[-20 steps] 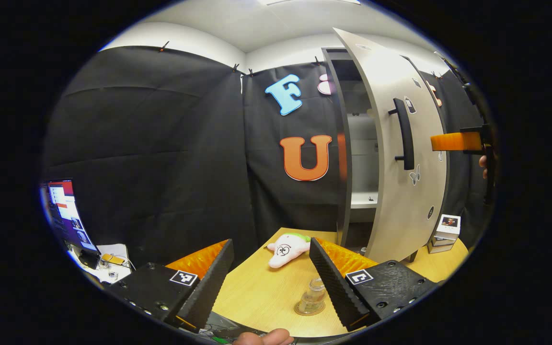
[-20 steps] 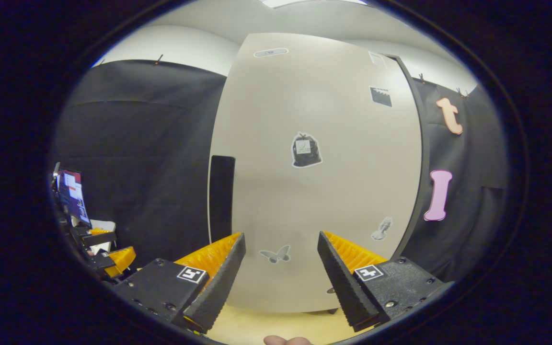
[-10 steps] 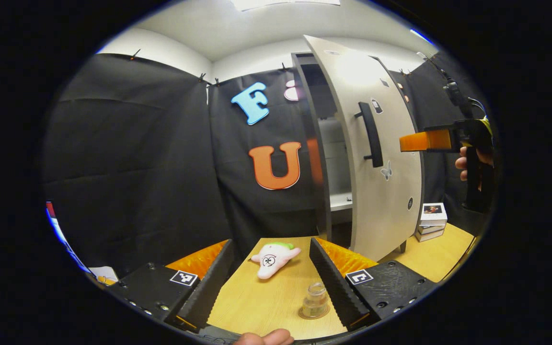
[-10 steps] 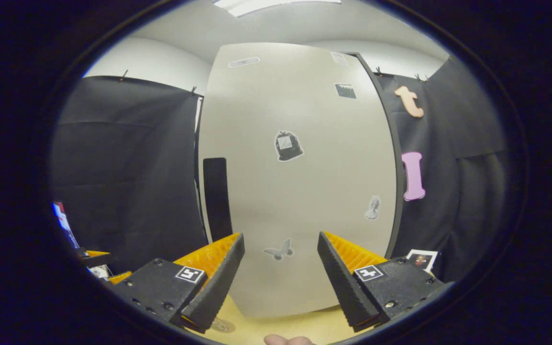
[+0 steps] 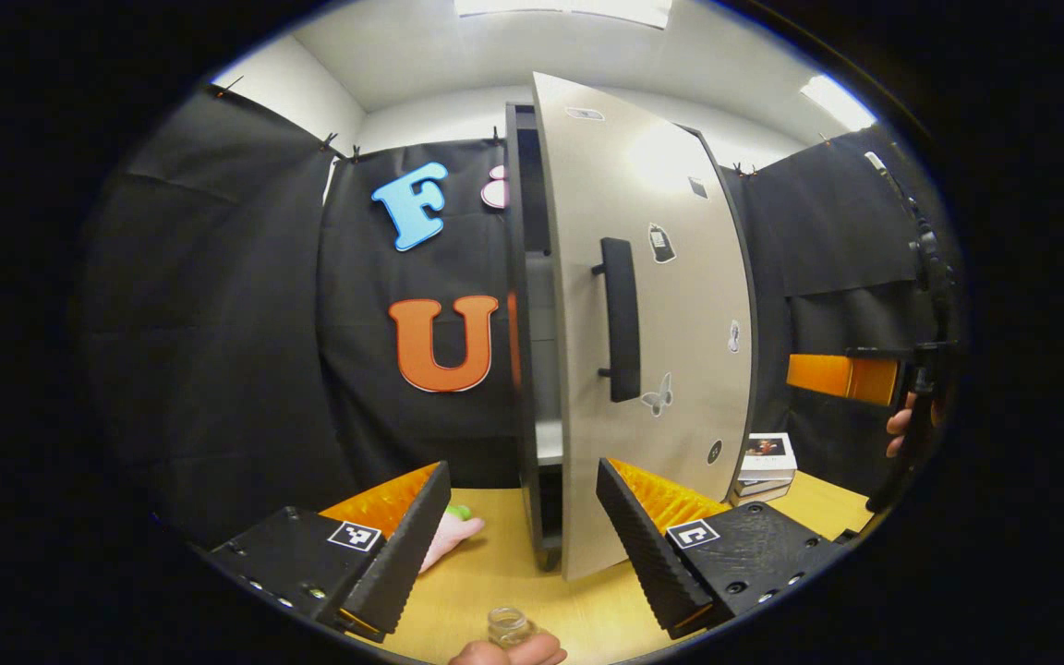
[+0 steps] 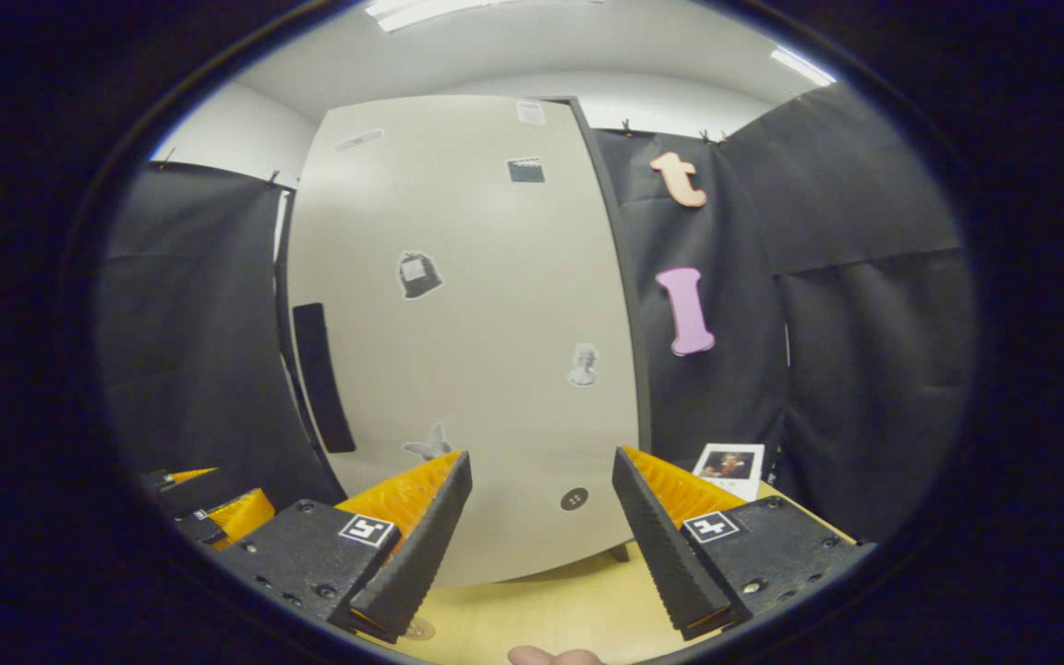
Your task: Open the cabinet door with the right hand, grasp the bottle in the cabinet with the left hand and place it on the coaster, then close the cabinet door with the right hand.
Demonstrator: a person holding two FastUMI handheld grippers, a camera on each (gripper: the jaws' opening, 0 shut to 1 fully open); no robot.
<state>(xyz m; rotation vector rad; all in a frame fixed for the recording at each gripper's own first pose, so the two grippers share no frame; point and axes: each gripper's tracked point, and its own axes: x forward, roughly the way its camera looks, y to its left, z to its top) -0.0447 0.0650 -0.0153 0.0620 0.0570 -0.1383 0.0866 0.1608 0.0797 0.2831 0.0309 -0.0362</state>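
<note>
My left gripper [image 5: 523, 531] hangs over the near edge of the tabletop [image 5: 513, 582], fingers spread wide with nothing between them. The bottle [image 5: 508, 625] — small, clear glass — stands upright at that near edge, just below the gap between my fingers and touching neither; whether it sits on the coaster I cannot tell from the left gripper view. A pink plush toy [image 5: 449, 540] lies on the tabletop further back, partly hidden behind my left-side finger.

The cabinet door [image 5: 652, 314] stands ajar, with a narrow strip of the cabinet interior [image 5: 541, 369] visible between the door's handle edge and the frame. The dark vertical handle [image 5: 621, 319] is untouched. A short stack of books [image 5: 765, 454] rests toward the tabletop's right edge, beside the cabinet.

My right gripper [image 6: 541, 540] faces the door's outer face, fingers likewise spread and holding nothing — clear of the door and well apart from the handle. In the left gripper view the same gripper shows at far right, held in a hand [image 5: 901, 429], off the door's hinge side.
</note>
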